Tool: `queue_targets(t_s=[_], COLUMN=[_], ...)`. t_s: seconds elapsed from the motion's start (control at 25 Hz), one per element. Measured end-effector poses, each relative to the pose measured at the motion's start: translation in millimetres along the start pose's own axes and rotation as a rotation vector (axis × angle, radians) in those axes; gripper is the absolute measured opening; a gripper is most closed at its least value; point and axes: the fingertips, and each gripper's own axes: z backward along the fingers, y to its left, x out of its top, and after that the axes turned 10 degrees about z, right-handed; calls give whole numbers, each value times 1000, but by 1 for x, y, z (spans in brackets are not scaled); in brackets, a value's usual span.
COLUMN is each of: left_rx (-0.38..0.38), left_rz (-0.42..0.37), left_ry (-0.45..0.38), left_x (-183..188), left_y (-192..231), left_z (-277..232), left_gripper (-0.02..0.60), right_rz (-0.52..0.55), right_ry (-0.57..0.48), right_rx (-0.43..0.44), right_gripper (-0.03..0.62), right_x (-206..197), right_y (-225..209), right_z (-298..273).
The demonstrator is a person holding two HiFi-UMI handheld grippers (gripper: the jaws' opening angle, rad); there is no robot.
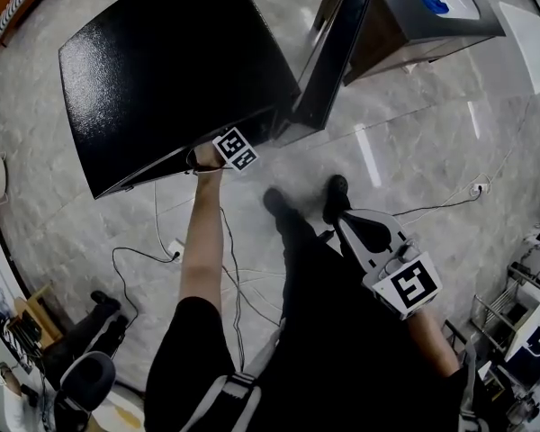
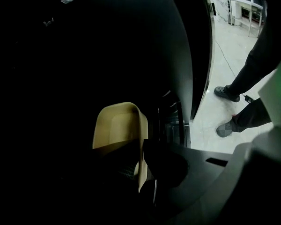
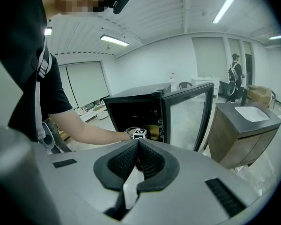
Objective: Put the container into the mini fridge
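Note:
The black mini fridge [image 1: 162, 70] stands on the marble floor with its glass door [image 1: 337, 52] swung open. My left gripper reaches into the fridge; only its marker cube [image 1: 235, 148] shows at the fridge's front edge. In the left gripper view the left gripper [image 2: 141, 154] is shut on the side wall of a tan container [image 2: 117, 123] inside the dark fridge. The right gripper view shows the open fridge [image 3: 131, 108], the left cube [image 3: 139, 134] and part of the container [image 3: 153, 131]. My right gripper [image 3: 138, 146] is shut on nothing, held back near my body [image 1: 405, 282].
A wooden vanity cabinet with a sink [image 3: 243, 130] stands right of the fridge door. Cables [image 1: 234, 277] and a power strip [image 1: 174, 248] lie on the floor by my feet [image 1: 337, 192]. An office chair [image 1: 85, 381] is at the lower left. A person [image 3: 234, 76] stands far off.

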Motion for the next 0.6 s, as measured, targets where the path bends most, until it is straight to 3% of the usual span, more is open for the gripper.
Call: queue_targets(t_s=[0.28,0.4,0.6], left_rx=[26,20,42], left_rz=[-19,-13,-6], left_ry=[23,26,25], left_x=[-3,-1,-2], left_y=[2,0,5], left_z=[-6,-2,8], left_gripper=[51,147,166], right_rz=[-8,-2,1], right_ry=[10,-3,-15], right_rx=[-9,-10,-16], right_gripper=[17,17,17], right_x=[-4,-1,2], right_y=[0,-1,0], right_z=[-1,1,4])
